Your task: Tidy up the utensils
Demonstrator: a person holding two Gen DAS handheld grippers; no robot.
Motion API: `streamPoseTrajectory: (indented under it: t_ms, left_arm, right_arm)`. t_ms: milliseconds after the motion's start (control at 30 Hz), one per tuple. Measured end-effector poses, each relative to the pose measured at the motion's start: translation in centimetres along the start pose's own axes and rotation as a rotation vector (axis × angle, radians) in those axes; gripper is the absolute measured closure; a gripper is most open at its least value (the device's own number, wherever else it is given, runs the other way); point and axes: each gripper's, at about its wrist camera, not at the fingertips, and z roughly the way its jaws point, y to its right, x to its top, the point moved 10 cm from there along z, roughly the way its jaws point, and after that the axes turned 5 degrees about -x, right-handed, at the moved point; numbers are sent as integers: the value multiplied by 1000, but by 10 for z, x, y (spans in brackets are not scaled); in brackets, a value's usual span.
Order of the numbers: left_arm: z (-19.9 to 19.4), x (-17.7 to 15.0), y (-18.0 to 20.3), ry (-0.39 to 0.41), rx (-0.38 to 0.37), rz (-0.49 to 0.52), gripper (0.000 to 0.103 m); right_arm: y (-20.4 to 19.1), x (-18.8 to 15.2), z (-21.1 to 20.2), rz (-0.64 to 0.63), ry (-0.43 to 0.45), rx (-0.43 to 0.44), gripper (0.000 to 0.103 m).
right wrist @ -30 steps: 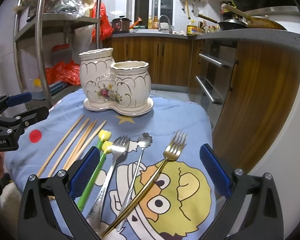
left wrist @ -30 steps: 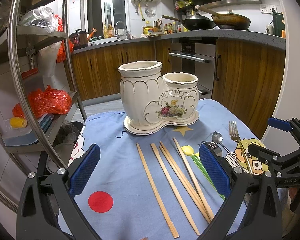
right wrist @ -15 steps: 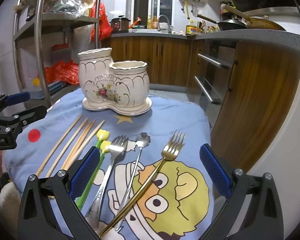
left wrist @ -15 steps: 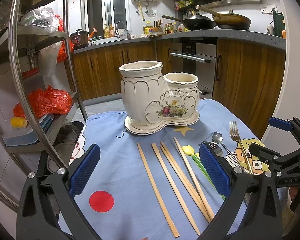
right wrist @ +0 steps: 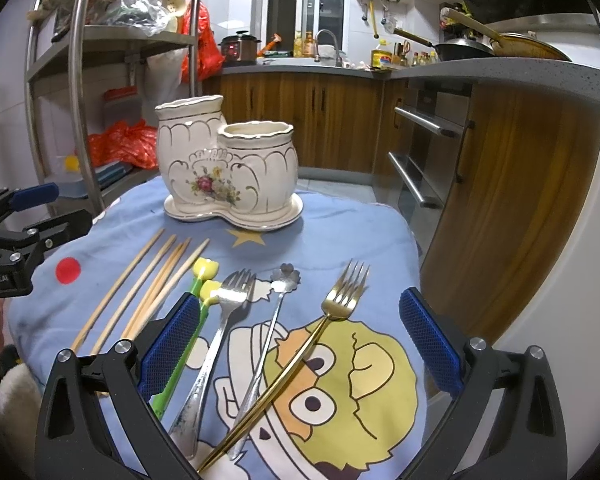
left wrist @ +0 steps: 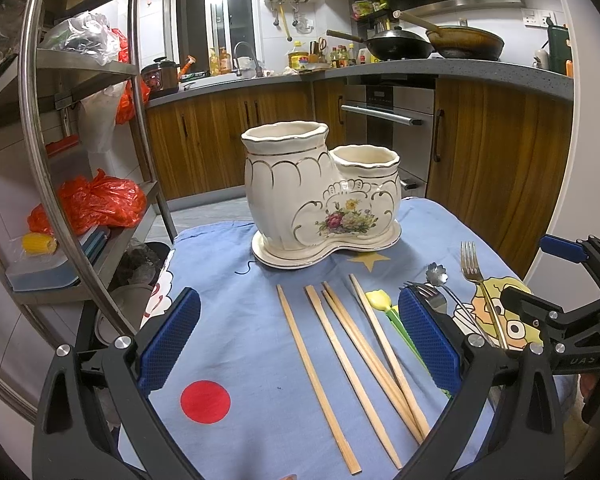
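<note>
A cream ceramic two-cup utensil holder (left wrist: 320, 188) (right wrist: 226, 170) stands on its saucer at the far side of a blue cloth. Several wooden chopsticks (left wrist: 340, 352) (right wrist: 148, 284) lie in front of it. Beside them lie two yellow-tipped green picks (right wrist: 198, 300), a silver fork (right wrist: 216, 336), a flower-end spoon (right wrist: 274, 312) and a gold fork (right wrist: 328, 320) (left wrist: 476, 280). My left gripper (left wrist: 300, 340) is open and empty above the chopsticks. My right gripper (right wrist: 296, 340) is open and empty above the forks and spoon.
A steel shelf rack (left wrist: 60, 160) with red bags stands at the left. Wooden kitchen cabinets (left wrist: 496, 168) and an oven (right wrist: 424, 160) stand behind and to the right. The cloth's right edge (right wrist: 414, 248) drops off near the cabinet.
Both grippers have drifted only slightly; the holder looks a little lower and nearer in the right wrist view. Nothing on the cloth has moved.
</note>
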Motion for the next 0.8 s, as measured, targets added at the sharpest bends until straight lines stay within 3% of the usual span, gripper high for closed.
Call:
streamPoseTrajectory:
  t_ms: [400,567,667,800]
  left_arm:
    - [3,-5,-8,-5,2,1,5]
    - [7,-6,-13,-3,25,35,5]
    - [15,-11,-32,-45,46,-13,5]
    - [25,-21,-47,-106,31,-56,5]
  right_arm:
    - [6,-6,5,9,-22,1,4]
    - [18,-9,10,28,-49,-37,4]
    - [28,-6,13,31,-59,-54,4]
    - [36,-9,27,10,-134,-68,4]
